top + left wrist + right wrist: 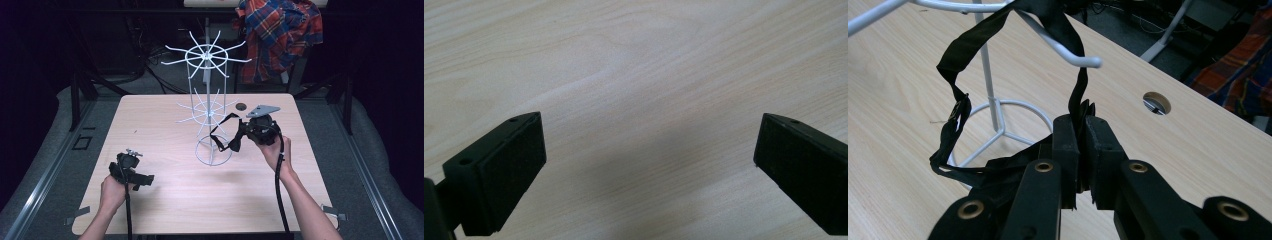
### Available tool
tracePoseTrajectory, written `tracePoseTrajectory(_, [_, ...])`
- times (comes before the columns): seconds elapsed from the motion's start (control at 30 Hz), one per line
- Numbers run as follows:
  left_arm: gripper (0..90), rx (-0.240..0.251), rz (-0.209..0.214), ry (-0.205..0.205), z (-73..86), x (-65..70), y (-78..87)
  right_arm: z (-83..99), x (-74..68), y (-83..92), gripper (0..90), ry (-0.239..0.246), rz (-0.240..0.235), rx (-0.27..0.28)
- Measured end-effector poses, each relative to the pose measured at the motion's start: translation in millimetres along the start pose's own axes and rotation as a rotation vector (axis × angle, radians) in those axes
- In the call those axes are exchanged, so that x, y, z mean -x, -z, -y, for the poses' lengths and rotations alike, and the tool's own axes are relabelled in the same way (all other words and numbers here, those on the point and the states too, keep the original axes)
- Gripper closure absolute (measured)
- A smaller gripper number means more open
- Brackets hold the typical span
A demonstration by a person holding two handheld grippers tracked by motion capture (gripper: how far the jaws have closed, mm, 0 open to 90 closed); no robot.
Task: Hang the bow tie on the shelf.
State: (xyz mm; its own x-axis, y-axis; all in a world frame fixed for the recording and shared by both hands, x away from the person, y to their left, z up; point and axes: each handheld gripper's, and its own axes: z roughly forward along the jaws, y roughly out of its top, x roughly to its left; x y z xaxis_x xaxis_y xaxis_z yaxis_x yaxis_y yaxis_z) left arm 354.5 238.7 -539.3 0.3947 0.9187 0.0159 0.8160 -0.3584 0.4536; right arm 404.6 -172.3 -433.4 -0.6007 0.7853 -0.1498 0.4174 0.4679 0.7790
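Right gripper view, right tongs (1083,145) clamped on black strap (955,117), strap loop draped over an arm of white wire rack (990,90) just ahead, left tongs (649,165) wide apart above bare counter (634,60), well away from strap.

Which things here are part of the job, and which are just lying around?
Part of the job:
- black strap, looped over a hook of the rack
- white wire rack
- right gripper, shut on the strap

Just lying about:
- plaid shirt behind the table
- left gripper, open above bare table
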Motion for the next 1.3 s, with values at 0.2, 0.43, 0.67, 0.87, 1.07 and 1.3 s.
tracePoseTrajectory(0.2, [0.6,-0.001,0.002,0.001,0.0,0.3,-0.1,0.1,-7.4,-11.5,84.4,0.007,-0.014,-0.006])
tracePoseTrajectory(0.43, [0.6,-0.001,0.003,0.0,0.1,0.1,-0.1,2.3,-15.1,-22.2,84.2,0.002,-0.015,0.001])
tracePoseTrajectory(0.67, [0.6,-0.001,0.004,0.0,0.1,0.1,-0.1,6.1,-18.0,-28.5,84.0,-0.002,-0.011,0.0])
tracePoseTrajectory(0.87, [0.6,0.0,0.003,-0.003,-0.1,0.4,-0.7,8.0,-20.5,-33.1,83.6,0.009,-0.021,0.005])
tracePoseTrajectory(1.07, [0.5,-0.006,0.008,-0.007,-0.5,0.6,-1.3,7.3,-21.4,-34.2,84.9,0.017,-0.027,0.001])
tracePoseTrajectory(1.3, [0.5,-0.005,0.003,0.005,2.5,-1.5,0.2,6.2,-18.1,-27.5,75.9,0.01,-0.039,0.009])
